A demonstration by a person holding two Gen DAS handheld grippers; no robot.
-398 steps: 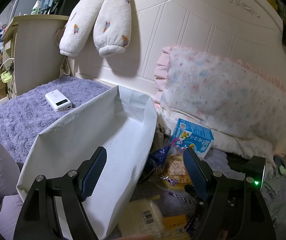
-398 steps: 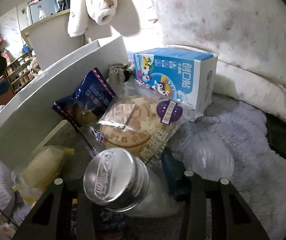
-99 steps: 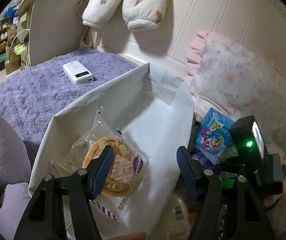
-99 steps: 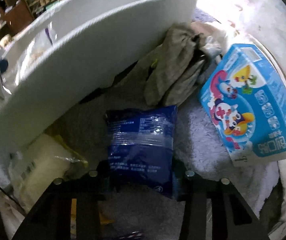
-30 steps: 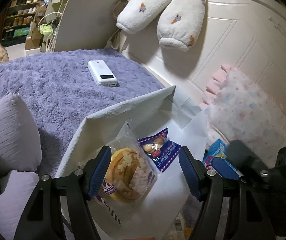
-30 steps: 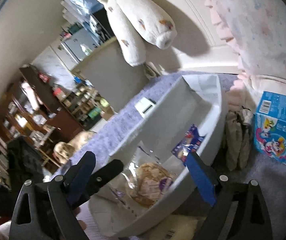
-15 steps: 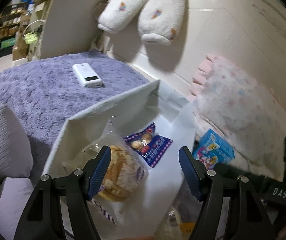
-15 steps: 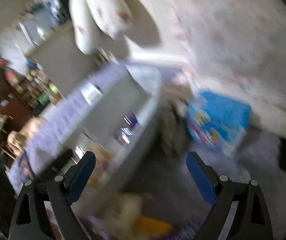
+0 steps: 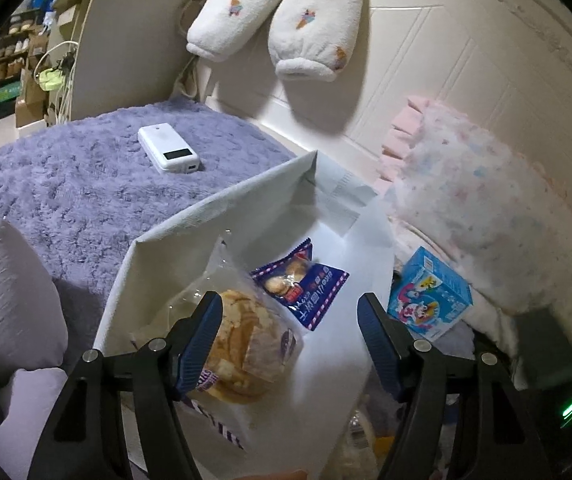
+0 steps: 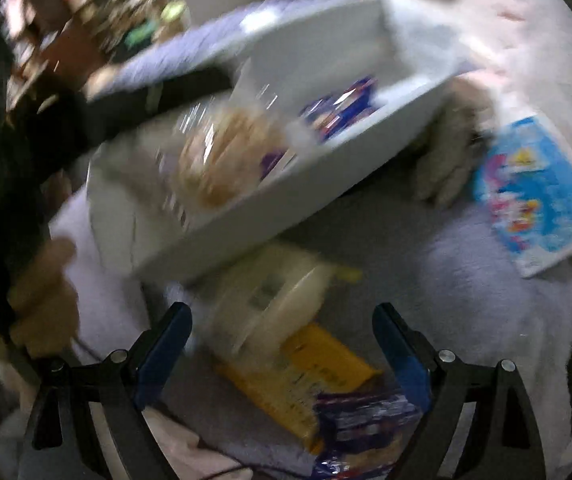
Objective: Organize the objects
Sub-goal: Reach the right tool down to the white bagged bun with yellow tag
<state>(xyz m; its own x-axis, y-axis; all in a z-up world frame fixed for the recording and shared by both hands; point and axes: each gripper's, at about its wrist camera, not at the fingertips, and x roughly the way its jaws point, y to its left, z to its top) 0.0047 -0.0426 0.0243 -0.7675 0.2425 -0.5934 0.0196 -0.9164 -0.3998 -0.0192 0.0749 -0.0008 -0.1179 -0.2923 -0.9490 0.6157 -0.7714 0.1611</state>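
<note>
A white bag [image 9: 189,232] lies open on the purple bed cover. Inside it are a wrapped round pastry [image 9: 241,356] and a blue snack packet [image 9: 306,284]. My left gripper [image 9: 290,340] is open and empty above the bag's mouth. In the blurred right wrist view the bag [image 10: 286,196] shows with the pastry [image 10: 221,160] and packet [image 10: 338,112]. My right gripper [image 10: 281,344] is open and empty, above a pale wrapped packet [image 10: 273,300], a yellow packet [image 10: 306,380] and a dark blue packet [image 10: 366,428]. A blue carton [image 9: 430,296] lies right of the bag [image 10: 534,192].
A white power bank [image 9: 167,154] lies on the purple cover beyond the bag. A floral pillow [image 9: 486,208] and white headboard [image 9: 446,60] are at the right. A grey cushion [image 9: 9,300] is at the left. A grey cloth [image 10: 450,152] lies between bag and carton.
The blue snack packet went from the bed into the bag. My right gripper, open, has swung down over the packets in front of the bag. The left gripper has barely moved.
</note>
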